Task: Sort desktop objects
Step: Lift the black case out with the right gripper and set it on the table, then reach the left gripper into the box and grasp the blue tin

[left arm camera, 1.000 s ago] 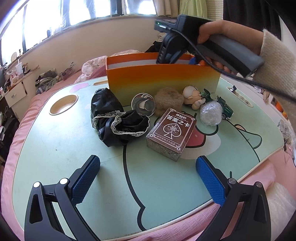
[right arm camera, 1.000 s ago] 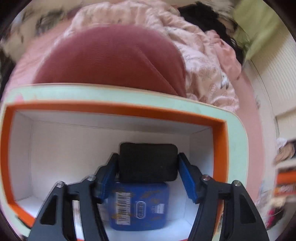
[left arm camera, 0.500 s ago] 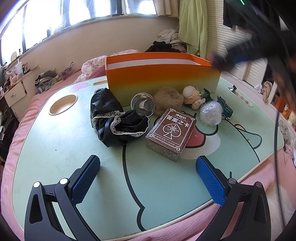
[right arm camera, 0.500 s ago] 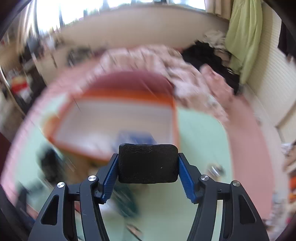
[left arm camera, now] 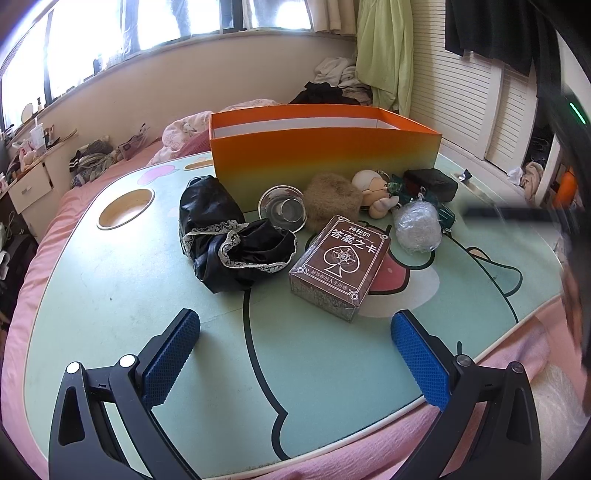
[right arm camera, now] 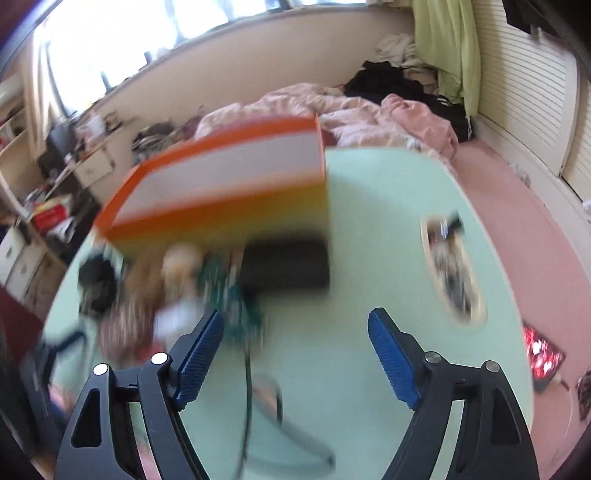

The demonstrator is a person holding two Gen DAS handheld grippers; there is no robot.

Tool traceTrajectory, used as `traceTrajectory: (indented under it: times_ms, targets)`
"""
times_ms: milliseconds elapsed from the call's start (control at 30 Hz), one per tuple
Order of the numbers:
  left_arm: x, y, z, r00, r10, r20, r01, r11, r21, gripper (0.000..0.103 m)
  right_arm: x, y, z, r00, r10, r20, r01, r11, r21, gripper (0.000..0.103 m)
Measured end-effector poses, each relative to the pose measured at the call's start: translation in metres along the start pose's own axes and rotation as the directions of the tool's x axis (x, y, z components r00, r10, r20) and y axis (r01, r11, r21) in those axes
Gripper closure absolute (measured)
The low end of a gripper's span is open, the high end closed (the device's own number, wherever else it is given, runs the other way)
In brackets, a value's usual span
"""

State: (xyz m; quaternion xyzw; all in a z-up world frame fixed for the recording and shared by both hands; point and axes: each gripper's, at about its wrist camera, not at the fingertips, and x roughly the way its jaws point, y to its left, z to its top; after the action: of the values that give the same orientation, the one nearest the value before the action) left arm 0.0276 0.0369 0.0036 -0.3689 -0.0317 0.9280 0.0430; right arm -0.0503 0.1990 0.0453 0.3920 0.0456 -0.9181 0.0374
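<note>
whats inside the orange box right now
Only the white inner walls near the rim of the orange box show. Its floor and any contents are hidden behind the front wall in both views.

We see a green table on a pink bed. Behind it a rumpled pink quilt, dark clothes, a green curtain, bright windows and white slatted doors. A cluttered desk stands left.

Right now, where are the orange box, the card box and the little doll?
orange box (left arm camera: 325, 155), left wrist view, on its front wall.
card box (left arm camera: 345, 254), left wrist view, on its printed top.
doll (left arm camera: 371, 184), left wrist view, on its head.
</note>
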Motion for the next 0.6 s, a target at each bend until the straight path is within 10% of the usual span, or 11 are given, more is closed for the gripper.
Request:
traceTrajectory:
  times_ms: [367, 500, 600]
  targets:
    - [-0.007, 0.006, 0.013, 0.997, -0.039, -0.070, 0.037, 0.999, -0.024, 0.002, 0.010, 0.018, -0.028, 0.986, -0.045, 0.158, 0.066, 0.989, -0.132, 0.000]
    - [-0.054, 0.014, 0.073, 0.994, -0.072, 0.088, 0.081, 0.992, -0.097, 0.003, 0.010, 0.020, -0.035, 0.982, -0.073, 0.173, 0.093, 0.990, -0.107, 0.000]
    - [-0.054, -0.008, 0.124, 0.989, -0.133, 0.064, 0.134, 0.991, -0.011, 0.003, 0.009, 0.019, -0.036, 0.982, -0.075, 0.173, 0.094, 0.990, -0.105, 0.000]
